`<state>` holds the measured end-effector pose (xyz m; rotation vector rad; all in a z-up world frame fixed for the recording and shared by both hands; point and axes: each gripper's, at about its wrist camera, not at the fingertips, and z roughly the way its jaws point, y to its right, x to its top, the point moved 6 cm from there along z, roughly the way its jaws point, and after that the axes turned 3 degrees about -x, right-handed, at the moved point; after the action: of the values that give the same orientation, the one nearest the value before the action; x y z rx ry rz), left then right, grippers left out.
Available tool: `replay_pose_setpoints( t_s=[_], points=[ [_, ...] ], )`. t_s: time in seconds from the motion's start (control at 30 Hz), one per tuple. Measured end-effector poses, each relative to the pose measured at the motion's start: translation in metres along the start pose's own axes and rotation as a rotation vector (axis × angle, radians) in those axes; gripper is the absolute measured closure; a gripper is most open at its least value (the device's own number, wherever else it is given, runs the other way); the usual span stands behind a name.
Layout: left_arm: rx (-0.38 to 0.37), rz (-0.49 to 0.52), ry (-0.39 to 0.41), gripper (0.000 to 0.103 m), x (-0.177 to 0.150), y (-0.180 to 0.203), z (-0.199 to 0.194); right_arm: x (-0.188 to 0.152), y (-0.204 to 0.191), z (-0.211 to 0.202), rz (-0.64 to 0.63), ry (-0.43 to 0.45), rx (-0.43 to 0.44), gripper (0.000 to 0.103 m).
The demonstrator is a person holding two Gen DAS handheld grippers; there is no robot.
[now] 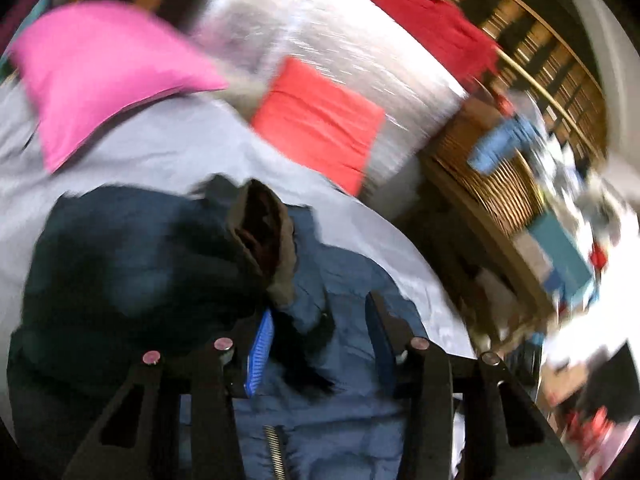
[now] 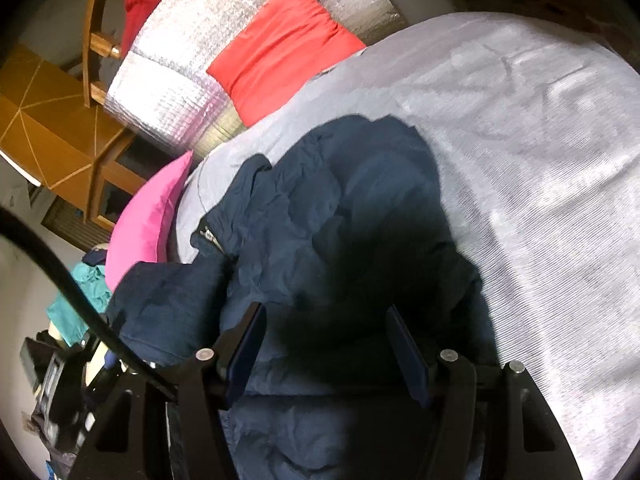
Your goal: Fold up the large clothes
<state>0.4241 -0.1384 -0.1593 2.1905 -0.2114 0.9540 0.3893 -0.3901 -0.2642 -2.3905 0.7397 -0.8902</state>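
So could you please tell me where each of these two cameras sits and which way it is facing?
Left wrist: sits on the left tool, looking forward along its open fingers at the navy jacket on the grey bed sheet; only the tool shows.
Right wrist: sits on the right tool, fingers open over the same jacket; only the tool and a black cable show.
Shared: jacket, sheet, pink pillow, red pillow, silver mat.

My left view smears with motion blur, worst toward its right edge. My right view is sharper, with a dark shadow on the jacket [image 2: 340, 216]. Fisheye bends both edges; corners go black.
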Motion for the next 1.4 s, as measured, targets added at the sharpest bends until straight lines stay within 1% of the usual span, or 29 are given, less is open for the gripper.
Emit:
replay_pose_setpoints(
  t_s=[0.07,0.1,0.13,0.17,0.2,0.27,0.3,0.4,0.43,0.47,0.57,0.6,0.63,0.67,0.7,0.77,0.8,0.87,0.93,1.0,1.03,1.07,1.1,1.13,1.17,1.2,1.3,1.33,1.4],
  points=[
    [-0.044,0.097,-0.034,0.054,-0.009,0.028,0.005,0.005,0.005,-0.007,0.005,0.018,0.002,0.037],
    [-0.079,0.158,-0.06,0.05,-0.016,0.045,0.006,0.007,0.008,-0.01,0.009,0.025,0.003,0.037],
    [-0.097,0.197,-0.078,0.047,-0.022,0.055,0.006,0.009,0.011,-0.013,0.018,0.033,0.006,0.037],
    [-0.109,0.238,-0.094,0.037,-0.026,0.065,0.005,0.011,0.013,-0.016,0.024,0.04,0.008,0.037],
    [-0.115,0.273,-0.1,0.03,-0.029,0.072,0.005,0.013,0.016,-0.019,0.028,0.046,0.01,0.037],
    [-0.112,0.323,-0.085,0.028,-0.03,0.079,0.001,0.016,0.02,-0.024,0.039,0.058,0.024,0.037],
    [-0.105,0.322,-0.081,0.028,-0.029,0.078,-0.001,0.018,0.02,-0.025,0.043,0.06,0.032,0.037],
    [-0.095,0.245,-0.067,0.028,-0.017,0.056,-0.006,0.02,0.021,-0.028,0.072,0.061,0.089,0.037],
    [-0.074,0.191,-0.057,0.028,-0.01,0.041,-0.01,0.02,0.02,-0.029,0.083,0.058,0.111,0.037],
    [-0.055,0.16,-0.05,0.027,-0.009,0.03,-0.014,0.02,0.02,-0.028,0.097,0.051,0.135,0.037],
    [0.06,0.002,-0.024,0.027,0.002,-0.021,-0.026,0.017,0.019,-0.019,0.134,0.012,0.174,0.037],
    [0.124,-0.073,-0.021,0.027,0.005,-0.046,-0.031,0.015,0.019,-0.016,0.143,0.001,0.176,0.037],
    [0.166,-0.126,-0.019,0.027,0.005,-0.064,-0.035,0.014,0.019,-0.013,0.147,-0.009,0.171,0.037],
    [0.195,-0.16,-0.018,0.027,0.004,-0.075,-0.037,0.013,0.018,-0.01,0.146,-0.017,0.161,0.037],
    [0.248,-0.213,-0.021,0.027,0.004,-0.095,-0.043,0.011,0.017,-0.006,0.142,-0.025,0.154,0.037],
    [0.302,-0.261,-0.027,0.027,0.001,-0.119,-0.05,0.008,0.015,0.003,0.134,-0.05,0.143,0.037],
    [0.353,-0.281,-0.047,0.027,-0.003,-0.133,-0.052,0.007,0.014,0.008,0.137,-0.059,0.144,0.037],
    [0.425,-0.293,-0.077,0.028,-0.01,-0.151,-0.053,0.004,0.009,0.018,0.138,-0.076,0.151,0.037],
    [0.463,-0.285,-0.113,0.028,-0.02,-0.16,-0.052,0.001,-0.002,0.026,0.11,-0.086,0.145,0.042],
    [0.502,-0.226,-0.177,0.028,-0.029,-0.162,-0.045,-0.002,-0.009,0.033,0.078,-0.091,0.11,0.045],
    [0.529,-0.187,-0.203,0.028,-0.032,-0.161,-0.04,-0.004,-0.012,0.036,0.06,-0.087,0.088,0.05],
    [0.55,-0.151,-0.221,0.028,-0.035,-0.159,-0.036,-0.005,-0.013,0.039,0.047,-0.084,0.072,0.057],
    [0.56,-0.13,-0.229,0.028,-0.037,-0.158,-0.035,-0.006,-0.015,0.041,0.03,-0.078,0.055,0.064],
    [0.571,-0.105,-0.237,0.028,-0.039,-0.156,-0.033,-0.007,-0.018,0.042,0.005,-0.069,0.032,0.073],
    [0.574,-0.089,-0.242,0.028,-0.04,-0.153,-0.033,-0.007,-0.02,0.042,-0.013,-0.056,0.014,0.078],
    [0.567,-0.081,-0.243,0.028,-0.04,-0.151,-0.034,-0.006,-0.022,0.04,-0.03,-0.033,-0.003,0.08],
    [0.523,-0.072,-0.237,0.028,-0.038,-0.143,-0.037,0.003,-0.037,0.015,-0.137,0.112,-0.079,0.084],
    [0.511,-0.063,-0.235,0.028,-0.037,-0.14,-0.036,0.007,-0.044,0.003,-0.178,0.174,-0.102,0.084],
    [0.513,-0.038,-0.238,0.028,-0.038,-0.136,-0.035,0.011,-0.05,-0.011,-0.195,0.227,-0.11,0.085]
  ],
)
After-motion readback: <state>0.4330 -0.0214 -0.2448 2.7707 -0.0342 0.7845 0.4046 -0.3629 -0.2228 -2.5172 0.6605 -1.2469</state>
